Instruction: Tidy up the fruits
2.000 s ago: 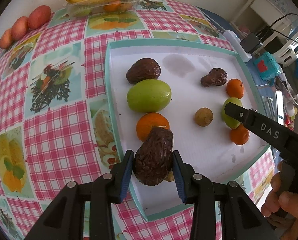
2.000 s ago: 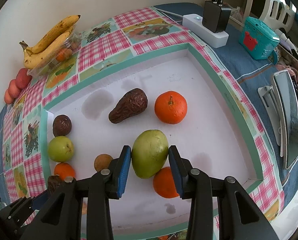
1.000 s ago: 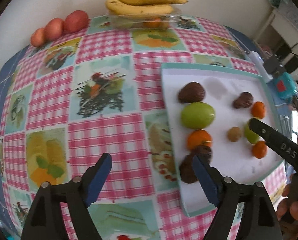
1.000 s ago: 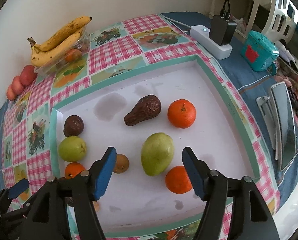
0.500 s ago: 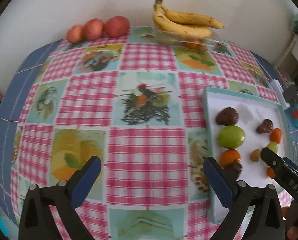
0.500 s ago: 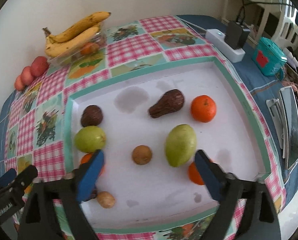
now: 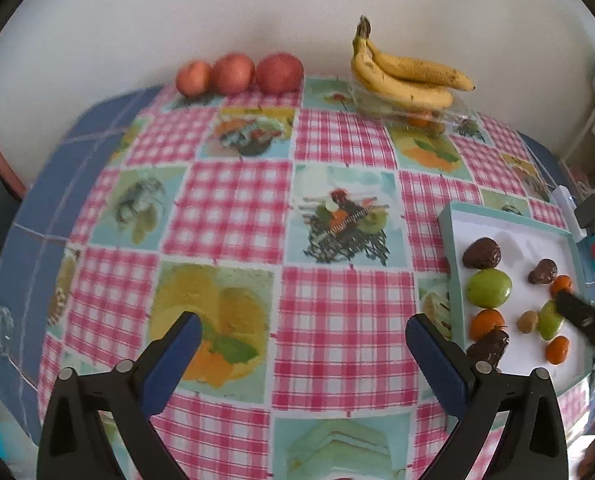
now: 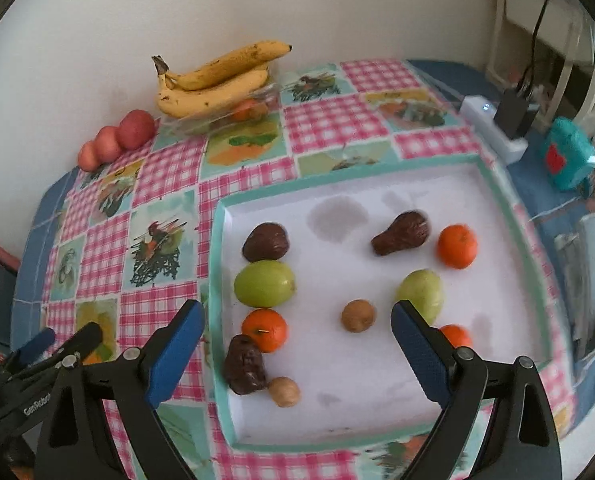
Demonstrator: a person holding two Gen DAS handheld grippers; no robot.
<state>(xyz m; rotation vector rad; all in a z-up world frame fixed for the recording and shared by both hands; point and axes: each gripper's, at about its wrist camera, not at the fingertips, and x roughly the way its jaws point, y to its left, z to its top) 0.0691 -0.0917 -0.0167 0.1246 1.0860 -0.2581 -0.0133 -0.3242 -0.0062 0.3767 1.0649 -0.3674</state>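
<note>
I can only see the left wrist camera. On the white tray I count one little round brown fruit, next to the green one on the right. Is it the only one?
Observer: No. A second small brown fruit lies in the tray's near corner, beside a dark wrinkled fruit.
Operator: And that black bar at my right edge?
Observer: That is one finger of the right tool. Its jaws have just been opening and nothing is between them.
Operator: Anything beyond the tray?
Observer: A black charger is plugged into a white power strip.
</note>
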